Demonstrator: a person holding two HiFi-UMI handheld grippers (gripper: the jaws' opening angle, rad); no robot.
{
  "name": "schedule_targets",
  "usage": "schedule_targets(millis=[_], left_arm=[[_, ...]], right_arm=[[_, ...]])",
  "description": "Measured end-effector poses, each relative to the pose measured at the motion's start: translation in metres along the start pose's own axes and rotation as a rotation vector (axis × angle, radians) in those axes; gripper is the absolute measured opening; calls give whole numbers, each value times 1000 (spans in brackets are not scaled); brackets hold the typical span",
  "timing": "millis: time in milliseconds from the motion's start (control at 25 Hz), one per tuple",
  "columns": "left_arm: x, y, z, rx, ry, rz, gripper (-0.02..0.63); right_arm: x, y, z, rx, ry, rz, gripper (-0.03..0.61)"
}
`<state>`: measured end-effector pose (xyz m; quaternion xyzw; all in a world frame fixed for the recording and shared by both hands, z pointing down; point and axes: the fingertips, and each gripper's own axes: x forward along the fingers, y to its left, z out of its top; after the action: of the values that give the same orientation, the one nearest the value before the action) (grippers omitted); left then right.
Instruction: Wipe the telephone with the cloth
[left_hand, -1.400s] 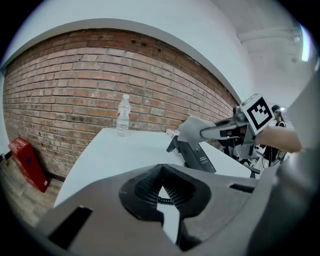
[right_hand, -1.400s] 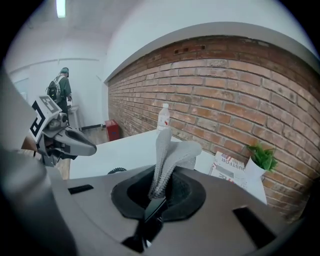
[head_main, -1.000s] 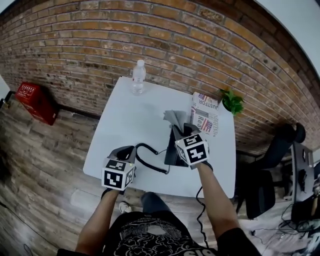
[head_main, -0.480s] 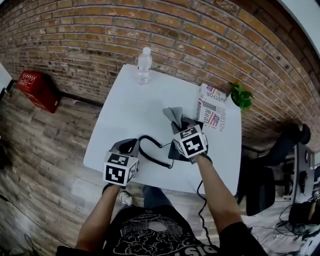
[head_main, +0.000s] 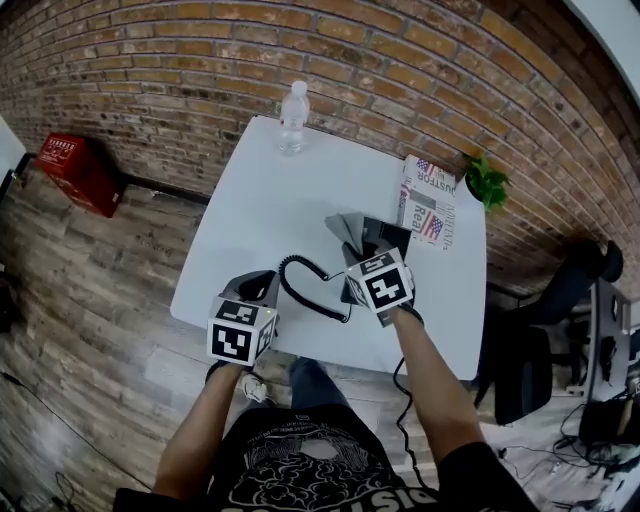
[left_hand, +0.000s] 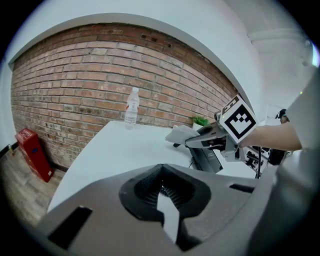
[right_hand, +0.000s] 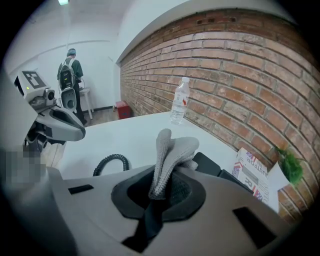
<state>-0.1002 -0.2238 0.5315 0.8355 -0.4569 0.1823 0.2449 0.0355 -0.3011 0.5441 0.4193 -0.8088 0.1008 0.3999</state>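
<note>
Telephone (head_main: 394, 238) on table (head_main: 255, 205); bottle (head_main: 294, 118) behind, newspaper (head_main: 428, 200) right.

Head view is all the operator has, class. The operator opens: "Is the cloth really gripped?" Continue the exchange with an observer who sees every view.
Observer: Yes. In the right gripper view the right gripper is shut on the cloth, which stands up out of its jaws.
Operator: Does the left gripper hold anything?
Observer: No. Its own view shows the left gripper shut, with nothing between the jaws.
Operator: Is anyone else in the room?
Observer: Yes. The right gripper view shows a person standing far off by the white wall.
</note>
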Motion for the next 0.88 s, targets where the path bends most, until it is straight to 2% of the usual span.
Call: schedule_targets(millis=[880], left_arm=[[-35,-5,-26,10,-2,-18,6]], right_arm=[[-12,56,-45,86,36,24,11]])
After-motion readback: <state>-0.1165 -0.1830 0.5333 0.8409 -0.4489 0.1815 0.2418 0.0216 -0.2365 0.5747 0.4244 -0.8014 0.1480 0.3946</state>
